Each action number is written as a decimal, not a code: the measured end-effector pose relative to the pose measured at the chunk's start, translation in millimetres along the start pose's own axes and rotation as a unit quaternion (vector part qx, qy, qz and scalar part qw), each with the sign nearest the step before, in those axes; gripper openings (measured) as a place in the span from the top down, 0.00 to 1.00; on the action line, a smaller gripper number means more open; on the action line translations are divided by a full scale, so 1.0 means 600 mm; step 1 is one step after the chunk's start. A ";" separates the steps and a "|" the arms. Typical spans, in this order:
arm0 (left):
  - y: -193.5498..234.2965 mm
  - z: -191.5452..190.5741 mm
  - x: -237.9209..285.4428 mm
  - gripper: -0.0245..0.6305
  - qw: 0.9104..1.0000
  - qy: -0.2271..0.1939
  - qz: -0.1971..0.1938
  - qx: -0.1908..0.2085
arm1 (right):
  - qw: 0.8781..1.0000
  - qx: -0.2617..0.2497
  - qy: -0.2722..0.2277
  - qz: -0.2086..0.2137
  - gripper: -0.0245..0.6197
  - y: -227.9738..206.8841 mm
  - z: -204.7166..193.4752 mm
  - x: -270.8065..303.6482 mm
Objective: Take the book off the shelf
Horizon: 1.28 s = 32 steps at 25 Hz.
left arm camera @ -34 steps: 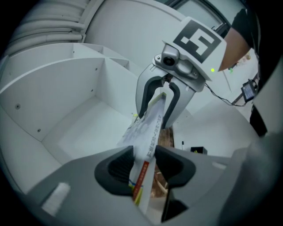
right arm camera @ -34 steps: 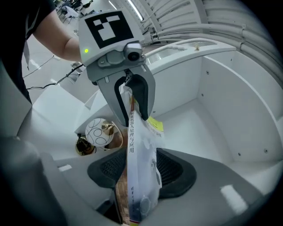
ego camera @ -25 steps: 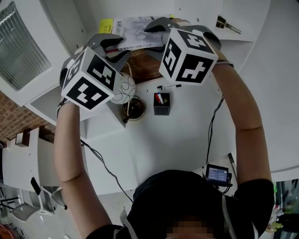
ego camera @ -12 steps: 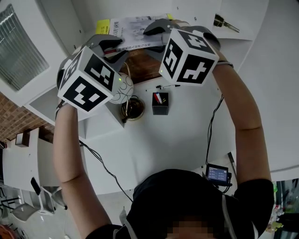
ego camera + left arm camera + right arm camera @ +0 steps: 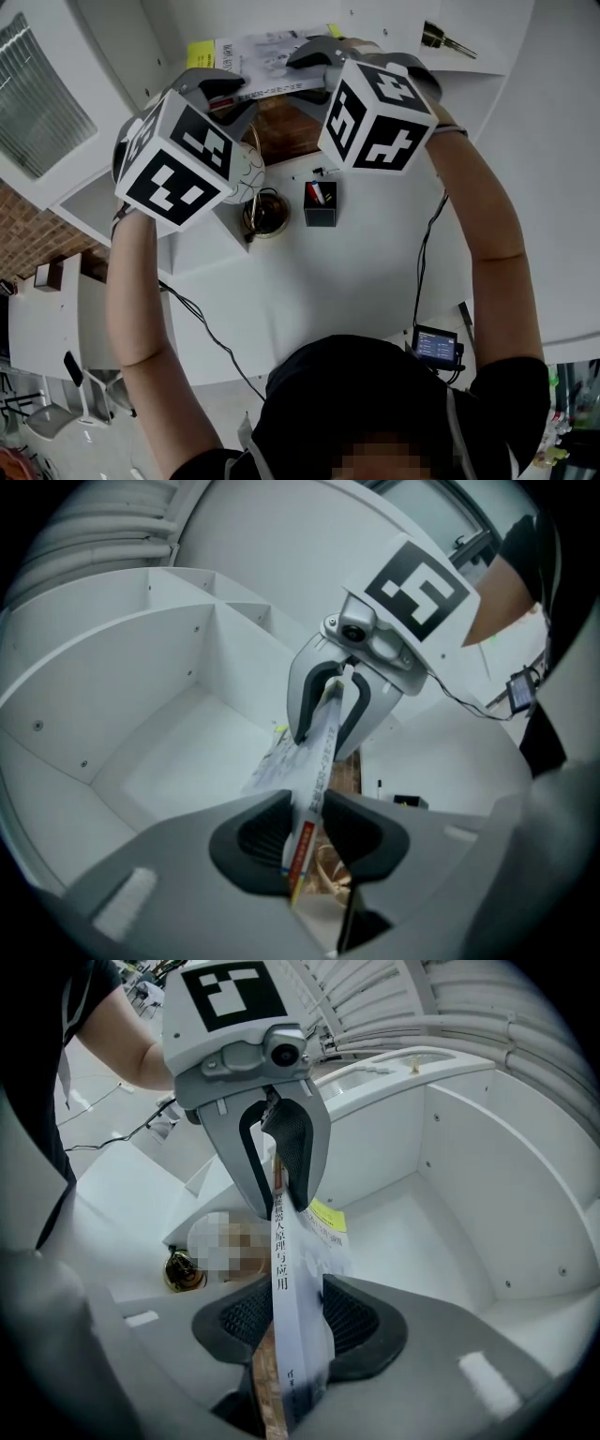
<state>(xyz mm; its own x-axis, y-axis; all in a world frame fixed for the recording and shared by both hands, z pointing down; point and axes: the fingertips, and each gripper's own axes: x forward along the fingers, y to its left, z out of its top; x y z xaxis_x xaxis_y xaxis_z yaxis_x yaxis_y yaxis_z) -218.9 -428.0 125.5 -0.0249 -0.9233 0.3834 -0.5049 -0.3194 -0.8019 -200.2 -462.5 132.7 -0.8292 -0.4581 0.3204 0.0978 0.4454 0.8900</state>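
Book [image 5: 267, 70] sits between the jaws of the left gripper [image 5: 305, 832] and the right gripper [image 5: 292, 1321], one at each end; both pairs have just been closing on it. Shelf compartment [image 5: 178, 752] lies beyond the jaws. Below them, on the table [image 5: 366, 272]: pen box [image 5: 319, 204], with a pen [image 5: 323, 172] between it and the jaws.

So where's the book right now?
Top centre of the head view: the book sits at the white shelf's open compartment, clamped between the left gripper and right gripper, whose jaws have just been closing on it.
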 end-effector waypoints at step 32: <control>-0.004 0.002 -0.008 0.75 0.988 0.060 0.058 0.133 | 0.999 -0.037 0.010 -0.021 0.84 0.013 0.001 -0.052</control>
<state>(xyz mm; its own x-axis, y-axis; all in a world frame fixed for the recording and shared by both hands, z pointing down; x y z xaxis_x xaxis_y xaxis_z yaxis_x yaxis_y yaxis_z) -216.4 -423.1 125.0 -0.1805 -0.9299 0.3204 -0.2479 -0.2723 -0.9298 -174.0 -444.1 129.4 -0.8223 -0.4912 0.2873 0.1034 0.3676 0.9242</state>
